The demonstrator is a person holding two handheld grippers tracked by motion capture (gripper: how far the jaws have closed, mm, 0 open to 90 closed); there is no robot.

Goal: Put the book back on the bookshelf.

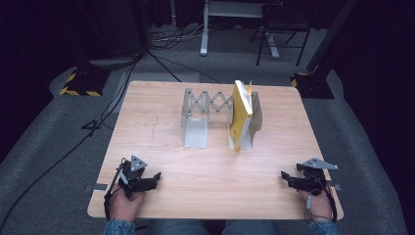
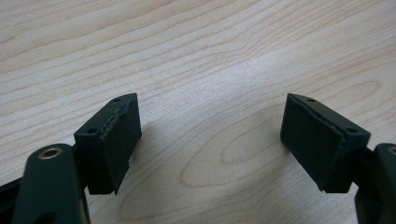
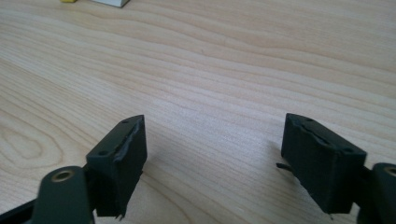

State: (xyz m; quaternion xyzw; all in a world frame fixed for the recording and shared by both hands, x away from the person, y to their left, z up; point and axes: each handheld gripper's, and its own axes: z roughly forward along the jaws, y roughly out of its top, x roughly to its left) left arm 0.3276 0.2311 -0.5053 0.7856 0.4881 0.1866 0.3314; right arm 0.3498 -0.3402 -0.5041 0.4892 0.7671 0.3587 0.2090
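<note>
A grey metal expanding bookend rack stands at the middle back of the wooden table. A yellow book stands upright against the rack's right end plate. My left gripper rests near the table's front left, held by a hand, jaws wide apart with bare wood between them. My right gripper sits near the front right, also held by a hand, open over bare wood. Both point inward across the table and hold nothing.
A yellow corner and a pale plate edge peek in at the top of the right gripper view. Around the table lie grey carpet, black cables, a white stand leg and a dark chair frame.
</note>
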